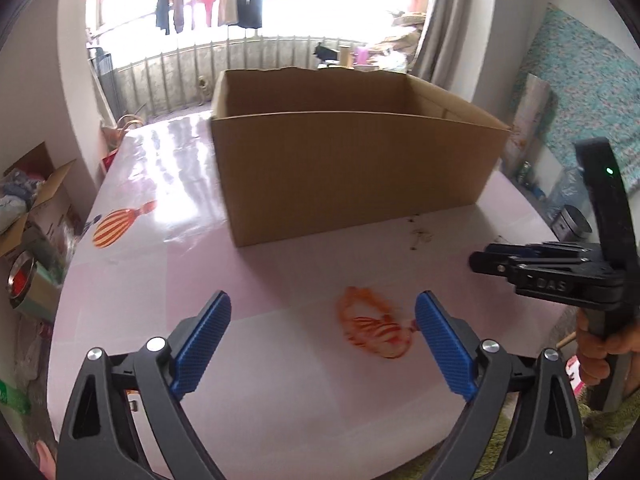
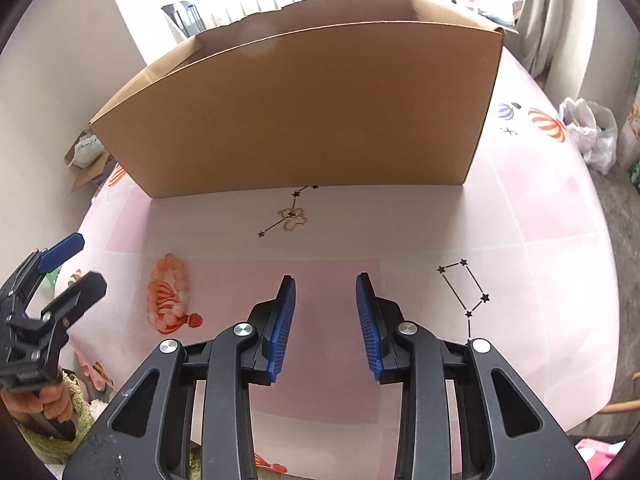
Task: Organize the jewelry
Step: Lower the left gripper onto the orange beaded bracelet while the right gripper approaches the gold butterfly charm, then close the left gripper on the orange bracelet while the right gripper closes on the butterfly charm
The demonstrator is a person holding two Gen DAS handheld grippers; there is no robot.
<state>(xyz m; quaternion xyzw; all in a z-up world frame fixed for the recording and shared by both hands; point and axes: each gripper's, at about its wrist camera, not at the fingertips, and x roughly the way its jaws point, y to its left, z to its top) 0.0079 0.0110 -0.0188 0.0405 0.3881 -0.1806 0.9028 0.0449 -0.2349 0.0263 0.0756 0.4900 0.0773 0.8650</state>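
A bracelet of orange and pink beads [image 1: 372,326] lies on the pink tablecloth, over a printed striped balloon. My left gripper [image 1: 324,304] hovers just short of it, open wide, nothing between its blue pads. In the right wrist view the bracelet [image 2: 170,294] lies left of my right gripper [image 2: 325,283], whose jaws stand partly apart over bare cloth. A small gold butterfly-shaped piece [image 2: 293,218] lies ahead of it, close to the open cardboard box [image 2: 304,112]. The left gripper [image 2: 90,258] shows at the left edge, the right gripper [image 1: 478,262] at the right edge, each held by a hand.
The cardboard box [image 1: 352,168] fills the far half of the table [image 1: 280,380]. A white plastic bag [image 2: 592,136] sits past the table's right edge. A carton of clothes [image 1: 36,200] and a metal bowl [image 1: 20,280] stand on the floor at left. A dark round tin [image 1: 576,224] sits at right.
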